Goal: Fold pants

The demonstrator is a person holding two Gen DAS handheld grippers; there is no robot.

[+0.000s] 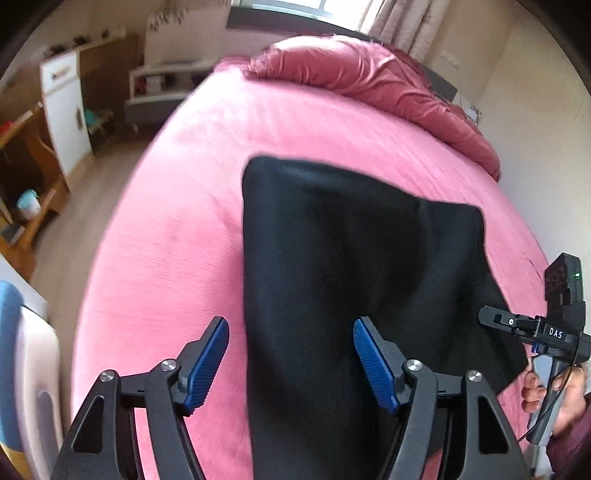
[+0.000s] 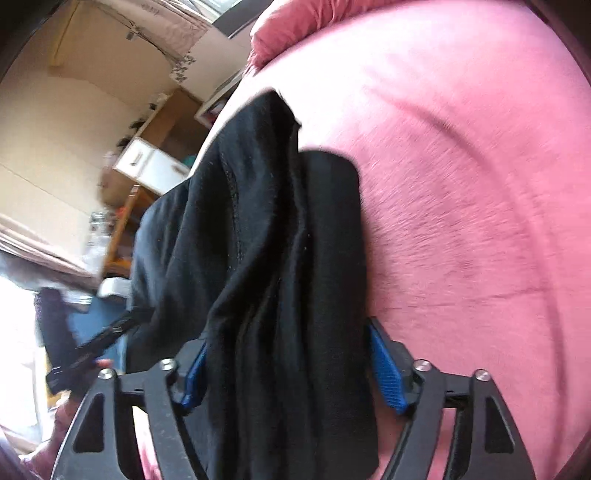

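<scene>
Black pants (image 1: pixel 343 258) lie on the pink bed cover (image 1: pixel 192 229), folded into a long dark slab that runs toward me. My left gripper (image 1: pixel 291 363) is open, its blue pads (image 1: pixel 208 365) wide apart, with the pants' left edge between them. My right gripper (image 2: pixel 288 363) is also wide open, and bunched black pants fabric (image 2: pixel 266 240) drapes between its pads (image 2: pixel 386 369) and over the left one. The right gripper also shows at the right edge of the left wrist view (image 1: pixel 491 319), at the pants' right edge.
A rumpled dark pink duvet (image 1: pixel 369 77) lies at the bed's far end. A white cabinet (image 1: pixel 64 110) and wooden shelves (image 1: pixel 26 177) stand on the floor to the left of the bed. A window (image 1: pixel 332 7) is behind the bed.
</scene>
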